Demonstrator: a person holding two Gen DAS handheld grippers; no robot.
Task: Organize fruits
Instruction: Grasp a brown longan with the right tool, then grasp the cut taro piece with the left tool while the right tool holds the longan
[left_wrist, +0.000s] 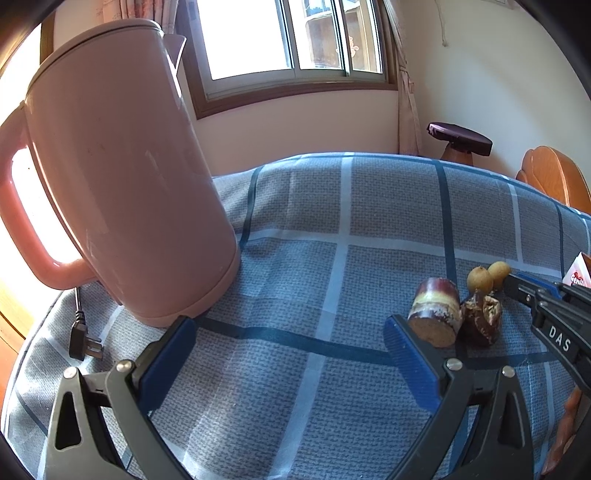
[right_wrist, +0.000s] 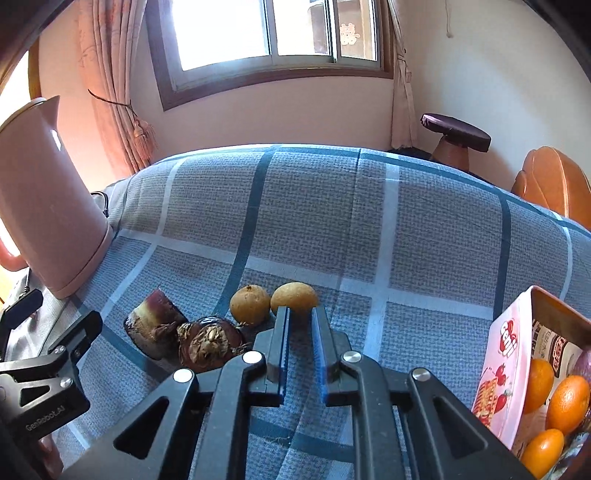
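On the blue checked cloth (right_wrist: 369, 229) lie a cut sugarcane piece (right_wrist: 155, 323), a dark dried round fruit (right_wrist: 208, 343) and two small yellow-brown round fruits. My right gripper (right_wrist: 300, 312) is shut on the right-hand one (right_wrist: 294, 295), held at the fingertips; the other (right_wrist: 250, 304) sits free just to its left. In the left wrist view my left gripper (left_wrist: 291, 325) stands wide open over bare cloth, with the sugarcane piece (left_wrist: 436, 314) just beyond its right finger. The right gripper (left_wrist: 517, 286) reaches in from the right against the far small fruit (left_wrist: 499, 272).
A tall pink kettle (left_wrist: 122, 177) stands at the left, its black plug (left_wrist: 83, 338) lying on the cloth. A pink carton box (right_wrist: 509, 350) holding oranges (right_wrist: 567, 402) is at the right edge. A stool (right_wrist: 456, 134) and a wooden chair (right_wrist: 554, 184) stand behind the table.
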